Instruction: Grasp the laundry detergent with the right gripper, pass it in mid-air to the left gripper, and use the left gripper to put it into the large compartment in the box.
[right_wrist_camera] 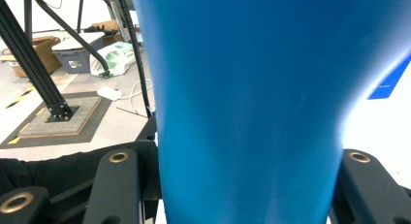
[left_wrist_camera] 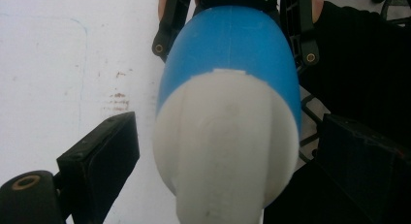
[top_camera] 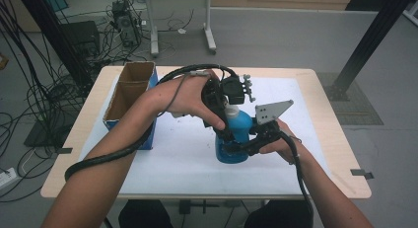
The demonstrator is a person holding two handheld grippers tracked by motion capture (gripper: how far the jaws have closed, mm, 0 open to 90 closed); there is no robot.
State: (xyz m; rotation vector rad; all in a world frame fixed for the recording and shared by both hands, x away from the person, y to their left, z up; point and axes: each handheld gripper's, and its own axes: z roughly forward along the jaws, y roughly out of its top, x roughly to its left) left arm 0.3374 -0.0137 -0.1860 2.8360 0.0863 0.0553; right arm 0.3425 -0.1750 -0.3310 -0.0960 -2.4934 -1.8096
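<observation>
- Grey floor (top_camera: 276, 40), cable tangle (top_camera: 29, 99) along the left side.
- Light wood tabletop (top_camera: 325, 139) under a white sheet (top_camera: 172, 154).
- White-legged desk (top_camera: 207, 30) behind it.
- Black frame post (top_camera: 369, 45) on a square floor mat (top_camera: 355, 104), right.
- Even indoor light.

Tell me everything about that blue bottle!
The blue bottle looks like smooth plastic, with a white cap on top. It stands upright on the white sheet covering the table. The right gripper is shut on its body, low down. The left gripper sits around the cap, pads not touching.
</observation>
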